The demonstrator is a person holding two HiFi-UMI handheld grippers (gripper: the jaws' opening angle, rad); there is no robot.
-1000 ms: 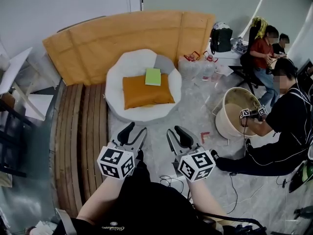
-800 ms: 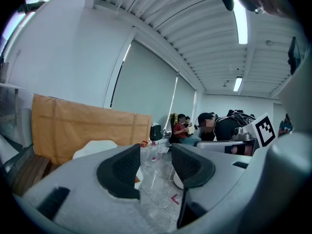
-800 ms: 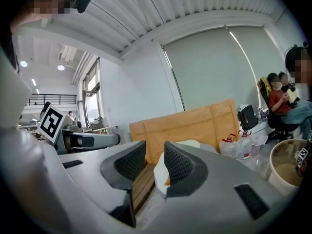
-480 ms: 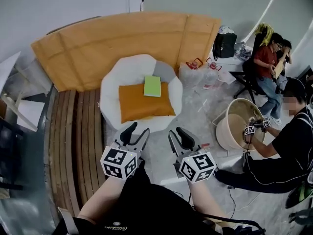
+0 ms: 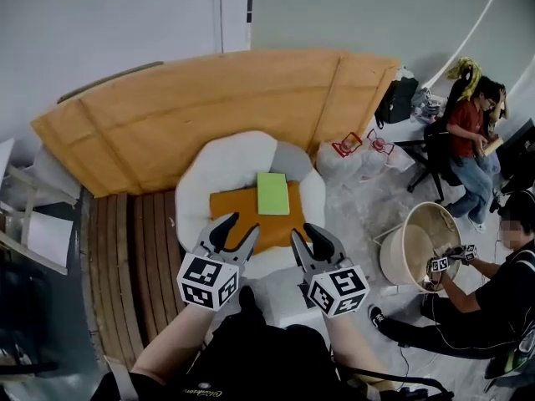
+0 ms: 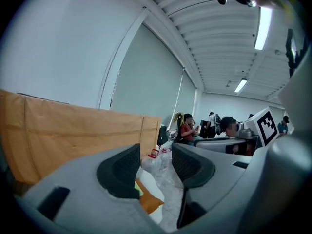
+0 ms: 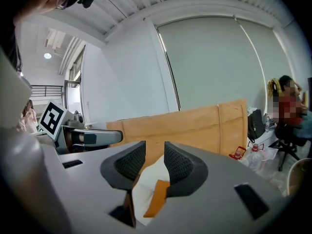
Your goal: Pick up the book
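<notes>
White chair (image 5: 227, 162), orange cushion (image 5: 237, 208) bearing flat pale-green book (image 5: 272, 193), left tool (image 5: 236, 230) and right tool (image 5: 308, 236) closed, empty

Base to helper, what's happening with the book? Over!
Left gripper and right gripper shut, empty. Flat green book lies on soft orange cushion, untouched. Nothing seen blocking it.

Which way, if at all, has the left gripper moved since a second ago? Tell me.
Yes: forward, toward the chair. In the head view the left gripper now overlaps the chair's cushion.
</notes>
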